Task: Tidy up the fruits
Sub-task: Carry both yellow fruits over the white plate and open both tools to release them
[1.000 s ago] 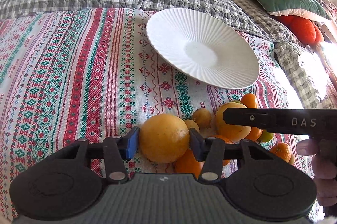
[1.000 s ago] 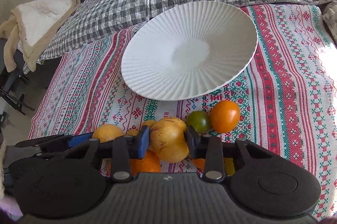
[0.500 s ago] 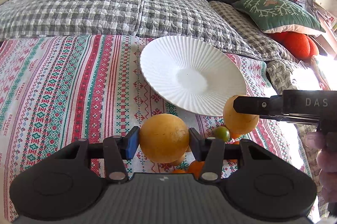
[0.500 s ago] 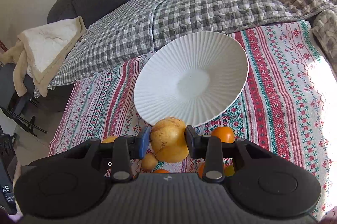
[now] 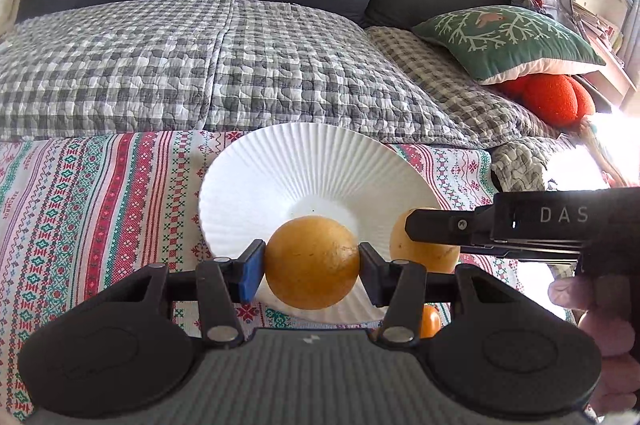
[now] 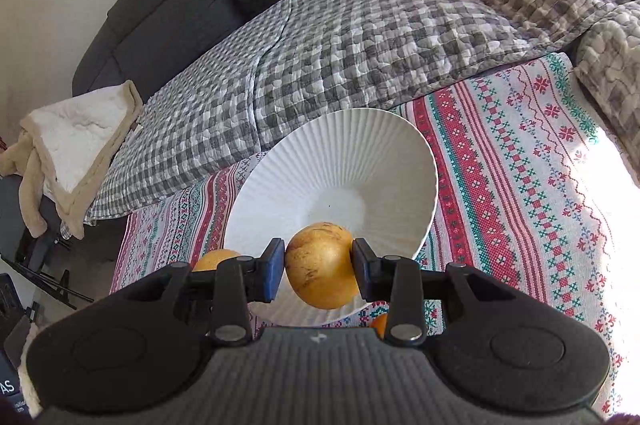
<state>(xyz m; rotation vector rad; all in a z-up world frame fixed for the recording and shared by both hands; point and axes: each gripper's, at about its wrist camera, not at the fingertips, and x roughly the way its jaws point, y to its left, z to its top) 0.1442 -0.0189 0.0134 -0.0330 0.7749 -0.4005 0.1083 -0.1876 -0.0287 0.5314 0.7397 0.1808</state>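
Orange (image 5: 312, 262) — round, dull-skinned, speckled

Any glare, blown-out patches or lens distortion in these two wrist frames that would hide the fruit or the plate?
Left wrist view: sunlight blows out the right edge past the red cushion; the orange and white plate stay sharp. Right wrist view: the tablecloth washes out at far right; the yellow fruit is clear. Both views bend the sofa at the edges.

Sharp fisheye views, sun glare at right.

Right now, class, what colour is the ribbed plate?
White; the plate shows best in the right wrist view.
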